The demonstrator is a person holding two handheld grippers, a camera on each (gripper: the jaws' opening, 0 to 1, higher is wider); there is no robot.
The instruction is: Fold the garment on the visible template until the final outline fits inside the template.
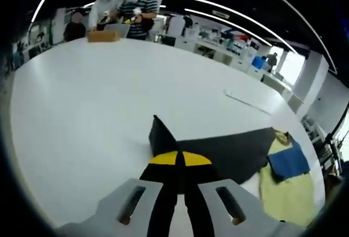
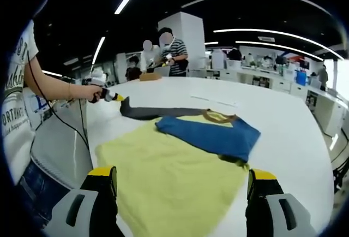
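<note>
fabric sits pinched between my left gripper in the left gripper view: the yellow-tipped jaws are pressed together on the dark grey sleeve of the garment, whose corner peaks up just beyond the tips. the sleeve runs away to the right across the white table, and at its far end i see the blue panel lying on the pale yellow body of the garment. a thin white strip lies further out on the table, and a brown box stands at the far edge where several people are gathered.

in the right gripper view my right gripper hangs with its jaws spread wide and nothing between them, just above the near hem of the yellow body. the garment lies mostly flat, the blue panel folded across its upper part with a tan collar showing above it. the grey sleeve stretches out to the left, where the left gripper, held in the person's hand, has its end.

i cannot make out a template outline under the cloth in either view. i judge the folding to be early: one panel looks turned over, the sleeve is gripped but not yet folded in, and the wide yellow body is left to fold.
</note>
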